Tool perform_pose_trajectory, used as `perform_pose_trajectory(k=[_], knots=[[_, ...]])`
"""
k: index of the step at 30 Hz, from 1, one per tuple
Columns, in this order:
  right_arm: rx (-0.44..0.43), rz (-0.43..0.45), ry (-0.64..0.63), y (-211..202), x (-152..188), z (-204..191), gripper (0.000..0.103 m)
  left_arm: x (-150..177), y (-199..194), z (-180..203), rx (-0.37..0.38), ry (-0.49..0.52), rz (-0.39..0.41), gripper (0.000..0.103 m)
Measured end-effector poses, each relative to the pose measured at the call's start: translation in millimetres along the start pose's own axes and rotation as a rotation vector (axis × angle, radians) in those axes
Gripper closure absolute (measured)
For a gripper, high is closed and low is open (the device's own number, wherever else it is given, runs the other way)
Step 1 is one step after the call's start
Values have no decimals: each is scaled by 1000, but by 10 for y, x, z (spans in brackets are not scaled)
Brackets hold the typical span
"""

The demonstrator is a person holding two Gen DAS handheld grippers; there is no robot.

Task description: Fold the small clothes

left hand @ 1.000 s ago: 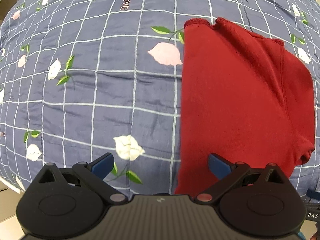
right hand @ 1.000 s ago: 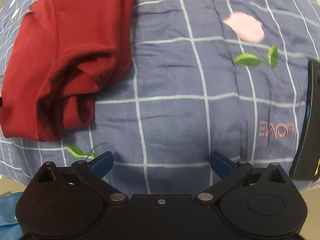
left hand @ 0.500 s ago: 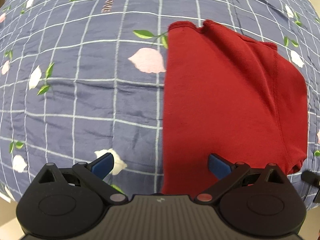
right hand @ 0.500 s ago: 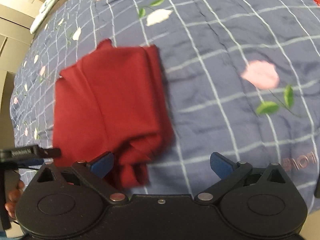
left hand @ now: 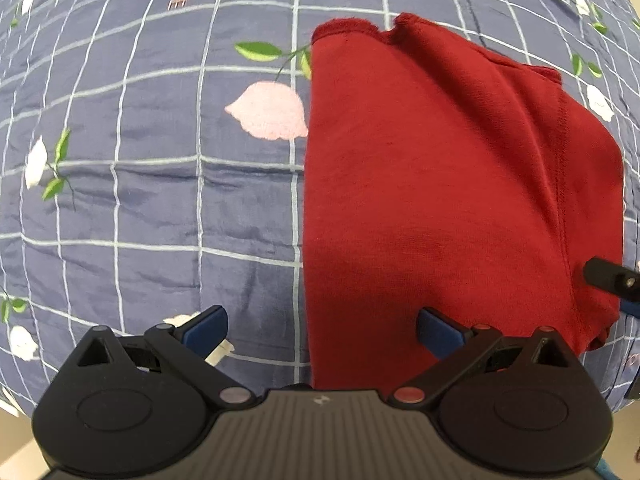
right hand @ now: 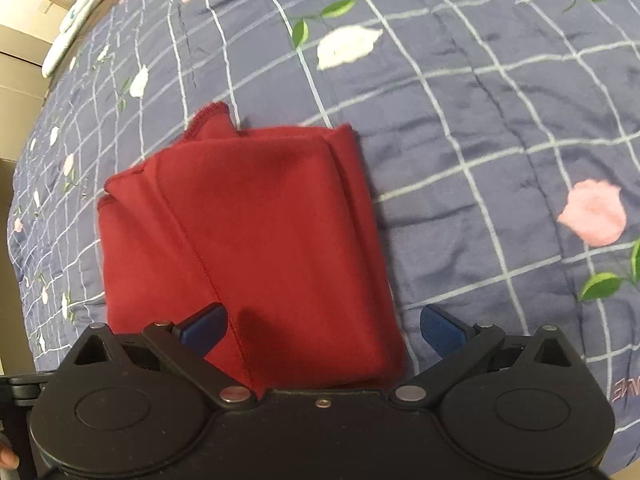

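Behind open right jaws, red garment's (right hand: 256,232) near edge.

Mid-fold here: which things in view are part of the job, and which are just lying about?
Part of the job:
- red garment, partly folded on the quilt
- left gripper, open over its near edge
- right gripper, open over its near end

Just lying about:
- blue floral checked quilt, the work surface
- folded pale cloth at the bed's far edge

Floral quilted bed (left hand: 160,208), folded red garment (left hand: 432,184)
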State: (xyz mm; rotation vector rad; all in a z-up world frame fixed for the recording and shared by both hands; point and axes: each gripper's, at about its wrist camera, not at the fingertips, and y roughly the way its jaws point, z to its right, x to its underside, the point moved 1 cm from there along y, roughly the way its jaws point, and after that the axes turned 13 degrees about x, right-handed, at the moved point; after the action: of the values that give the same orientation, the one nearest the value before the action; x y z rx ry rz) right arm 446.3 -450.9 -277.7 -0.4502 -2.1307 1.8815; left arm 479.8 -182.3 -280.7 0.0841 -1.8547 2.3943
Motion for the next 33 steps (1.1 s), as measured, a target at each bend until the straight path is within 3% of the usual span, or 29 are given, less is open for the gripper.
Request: perform_pose_trajectory(k=[3, 8, 33], knots=[[49, -78, -7, 158, 44, -5, 0, 4, 68, -97, 32, -57, -14, 0], [34, -46, -4, 180, 102, 37, 0, 32, 153, -249, 91, -148, -21, 0], [37, -47, -13, 175, 109, 36, 0, 45, 161, -306, 101, -147, -31, 0]])
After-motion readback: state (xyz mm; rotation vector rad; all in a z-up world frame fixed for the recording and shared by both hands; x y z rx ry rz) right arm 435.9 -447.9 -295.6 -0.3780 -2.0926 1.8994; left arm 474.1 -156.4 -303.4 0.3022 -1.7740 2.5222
